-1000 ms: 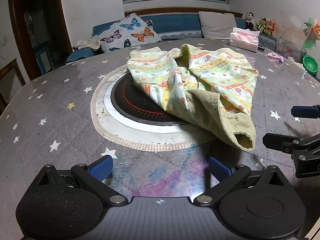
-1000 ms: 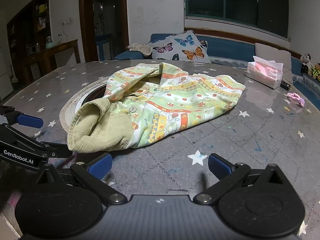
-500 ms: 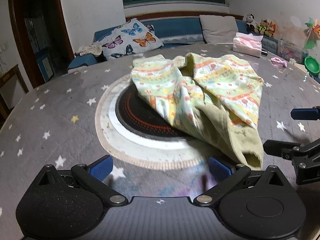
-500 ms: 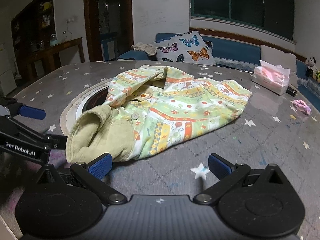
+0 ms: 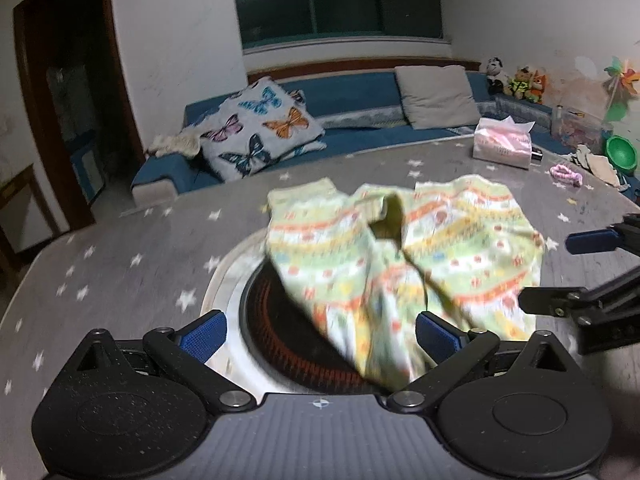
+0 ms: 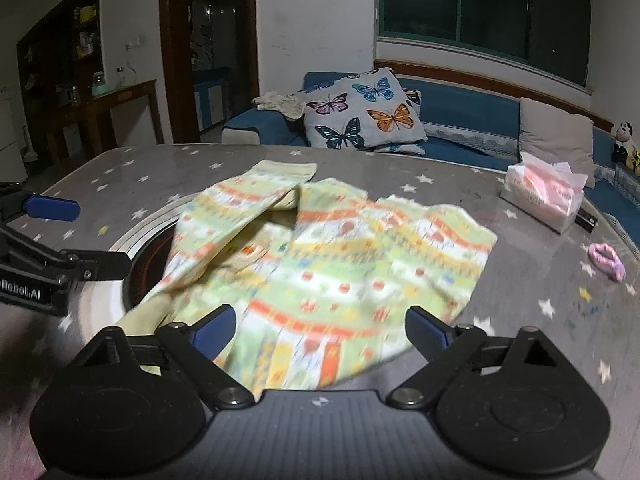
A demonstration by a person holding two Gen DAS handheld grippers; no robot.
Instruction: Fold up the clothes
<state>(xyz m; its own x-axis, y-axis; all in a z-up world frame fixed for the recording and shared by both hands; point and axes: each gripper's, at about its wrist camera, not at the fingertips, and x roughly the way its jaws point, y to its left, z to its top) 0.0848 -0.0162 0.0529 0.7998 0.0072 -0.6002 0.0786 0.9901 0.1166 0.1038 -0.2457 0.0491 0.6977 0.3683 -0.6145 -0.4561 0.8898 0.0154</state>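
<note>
A crumpled child's garment with yellow, green and orange printed bands lies on the round grey starred table, partly over the black inset hob. It also shows in the right wrist view. My left gripper is open and empty, over the garment's near left edge. My right gripper is open and empty, over the garment's near edge. Each gripper shows at the side of the other's view: the right one, the left one. The frames are blurred by motion.
A pink tissue box and a pink hair tie lie on the table's right side. A green bowl stands at the far right. A blue sofa with a butterfly cushion runs behind the table.
Both grippers have moved forward over the near part of the garment, and their views have tilted upward. The garment lies where it was. Both grippers stay open.
</note>
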